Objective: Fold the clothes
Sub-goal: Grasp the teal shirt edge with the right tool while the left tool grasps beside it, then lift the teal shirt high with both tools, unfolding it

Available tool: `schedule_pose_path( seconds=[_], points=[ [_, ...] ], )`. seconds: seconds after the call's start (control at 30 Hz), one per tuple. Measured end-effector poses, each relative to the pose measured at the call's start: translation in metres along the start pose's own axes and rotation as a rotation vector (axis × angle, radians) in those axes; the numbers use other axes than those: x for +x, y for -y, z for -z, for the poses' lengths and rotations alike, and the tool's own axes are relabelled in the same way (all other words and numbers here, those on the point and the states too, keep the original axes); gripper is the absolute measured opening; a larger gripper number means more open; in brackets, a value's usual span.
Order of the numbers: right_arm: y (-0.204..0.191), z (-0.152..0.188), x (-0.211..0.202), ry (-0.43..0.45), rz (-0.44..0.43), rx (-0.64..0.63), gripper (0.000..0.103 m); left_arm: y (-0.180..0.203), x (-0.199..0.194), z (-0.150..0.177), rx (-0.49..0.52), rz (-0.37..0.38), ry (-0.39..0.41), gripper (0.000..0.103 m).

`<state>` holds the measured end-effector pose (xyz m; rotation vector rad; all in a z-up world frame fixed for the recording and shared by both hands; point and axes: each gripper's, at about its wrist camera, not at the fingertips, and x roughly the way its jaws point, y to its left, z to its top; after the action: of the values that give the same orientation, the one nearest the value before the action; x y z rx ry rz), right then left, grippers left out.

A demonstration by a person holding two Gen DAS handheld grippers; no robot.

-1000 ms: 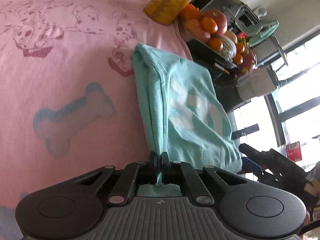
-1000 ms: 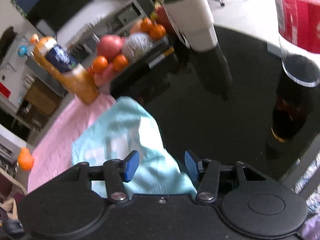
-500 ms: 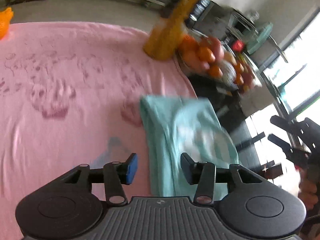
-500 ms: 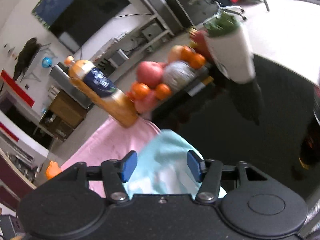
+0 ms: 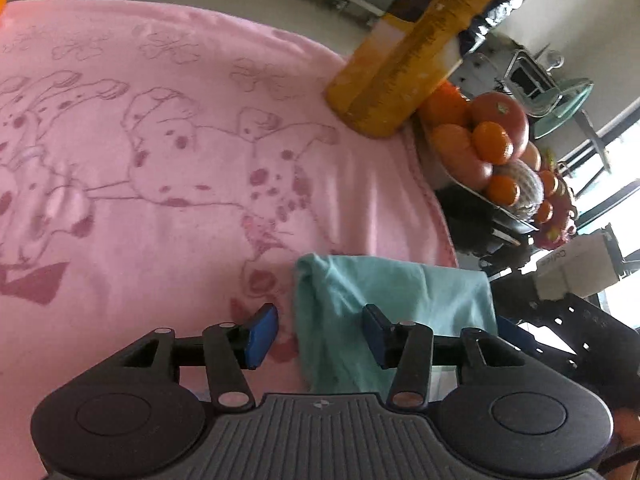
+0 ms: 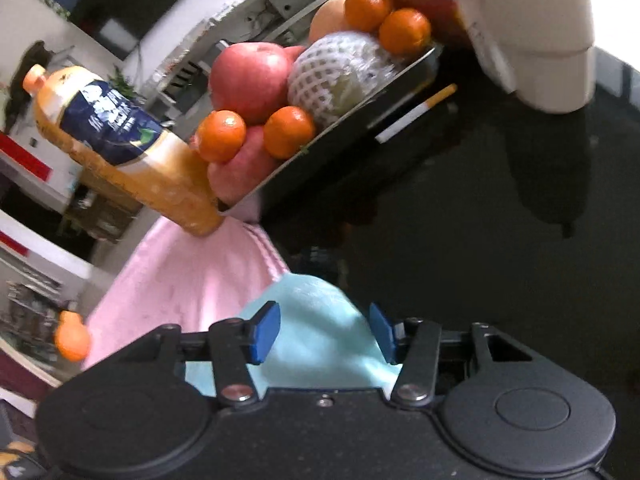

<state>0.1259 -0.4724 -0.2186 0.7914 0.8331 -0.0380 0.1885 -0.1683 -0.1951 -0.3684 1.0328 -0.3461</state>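
A folded turquoise garment (image 5: 384, 300) lies at the right edge of a pink dog-print blanket (image 5: 180, 168), partly over the dark table. My left gripper (image 5: 318, 334) is open and empty, hovering just above the garment's near left part. In the right wrist view the same garment (image 6: 320, 332) lies under and between the blue fingertips. My right gripper (image 6: 324, 332) is open and empty above it. The near part of the garment is hidden behind both gripper bodies.
An orange juice bottle (image 5: 416, 56) stands at the blanket's far right corner. A tray of fruit (image 6: 312, 92) sits on the dark glossy table (image 6: 480, 240) beside it, with a white pot (image 6: 532, 28) and a cigarette (image 6: 416, 114).
My left gripper has let go of the garment and opened, then pulled back. The garment now lies folded and flat. The right gripper stayed open and tilted up toward the fruit tray.
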Motion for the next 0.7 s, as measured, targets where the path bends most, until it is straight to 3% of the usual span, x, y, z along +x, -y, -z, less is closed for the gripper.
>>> schedule_pose_path(
  seconds=[0.07, 0.1, 0.13, 0.17, 0.2, 0.3, 0.53, 0.7],
  points=[
    [-0.002, 0.000, 0.008, -0.017, -0.011, -0.005, 0.041, 0.004, 0.002, 0.001, 0.025, 0.002, 0.006, 0.037],
    [-0.003, 0.000, 0.010, -0.015, -0.003, -0.020, 0.034, 0.007, 0.004, 0.002, 0.045, 0.003, 0.008, 0.026],
    [-0.005, 0.000, 0.012, -0.012, 0.006, -0.035, 0.029, 0.010, 0.005, 0.003, 0.065, 0.004, 0.009, 0.005],
    [-0.006, 0.001, 0.013, -0.008, 0.011, -0.045, 0.022, 0.013, 0.005, 0.004, 0.080, 0.006, 0.009, 0.005],
    [-0.006, 0.001, 0.012, -0.001, 0.013, -0.048, 0.004, 0.016, 0.001, 0.006, 0.092, 0.008, 0.020, 0.005],
    [-0.013, 0.002, -0.006, 0.051, 0.018, -0.076, 0.004, 0.024, -0.021, 0.015, 0.138, 0.023, 0.091, 0.004],
    [-0.061, 0.035, -0.110, 0.273, -0.099, -0.208, 0.004, 0.031, -0.123, 0.027, 0.209, 0.118, 0.317, 0.004],
    [-0.089, 0.065, -0.177, 0.420, -0.198, -0.227, 0.004, 0.037, -0.196, 0.035, 0.217, 0.197, 0.449, 0.004]
  ],
)
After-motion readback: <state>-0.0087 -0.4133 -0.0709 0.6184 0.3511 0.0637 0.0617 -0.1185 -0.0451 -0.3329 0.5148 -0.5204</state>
